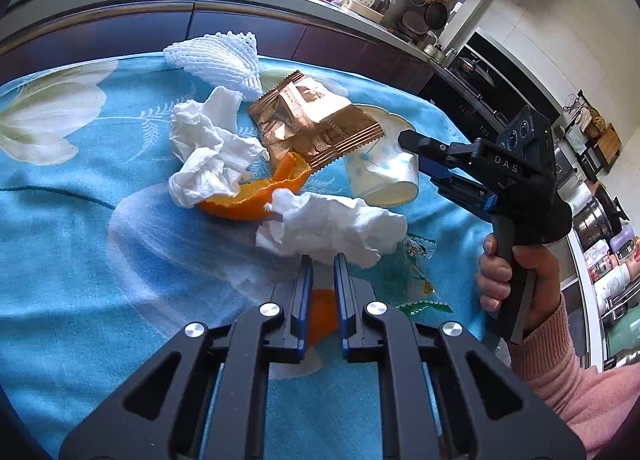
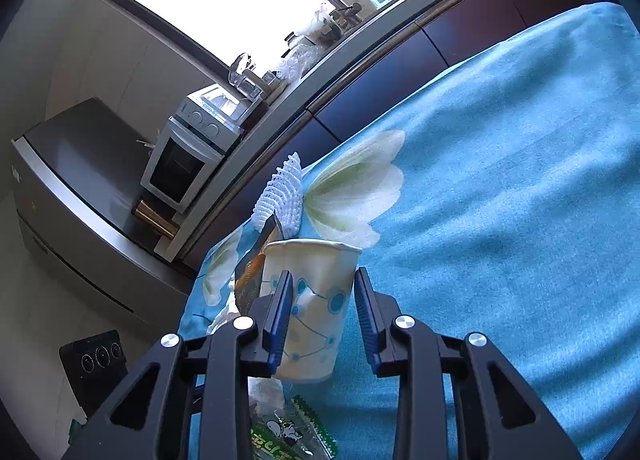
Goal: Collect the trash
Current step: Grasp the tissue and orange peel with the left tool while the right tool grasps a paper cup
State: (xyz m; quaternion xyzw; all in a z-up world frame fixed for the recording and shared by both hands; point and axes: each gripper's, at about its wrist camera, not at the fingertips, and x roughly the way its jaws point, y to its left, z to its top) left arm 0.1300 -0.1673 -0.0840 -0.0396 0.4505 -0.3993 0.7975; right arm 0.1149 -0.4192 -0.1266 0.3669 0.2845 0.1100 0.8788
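Left view: my left gripper (image 1: 323, 260) is clenched almost shut, tips low over the blue cloth (image 1: 100, 240) and just short of the nearer crumpled tissue (image 1: 328, 228). A scrap of orange peel (image 1: 320, 314) shows in the narrow slot between the jaws, but I cannot tell whether it is pinched or only lying underneath. I would check that before lifting. The rest of the trash sits in one heap beyond: a second tissue (image 1: 204, 156), a bigger curl of peel (image 1: 260, 196), a copper wrapper (image 1: 316, 120), white foam netting (image 1: 216, 58), a green-printed clear wrapper (image 1: 408, 280) and the paper cup (image 1: 384, 172) on its side, half under the copper wrapper.

Right view: my right gripper (image 2: 322, 276) is not yet gripping. The cup sits between the jaws, with the left-hand pad (image 2: 280, 320) against its wall and the other pad just beside it. To do this well I think I should close gently, since thin paper will likely crumple and squirt out if I squeeze hard. I should also keep the pads square across the cup's middle rather than its rim, then draw it out slowly so the copper wrapper leaning on it slides off instead of being dragged along
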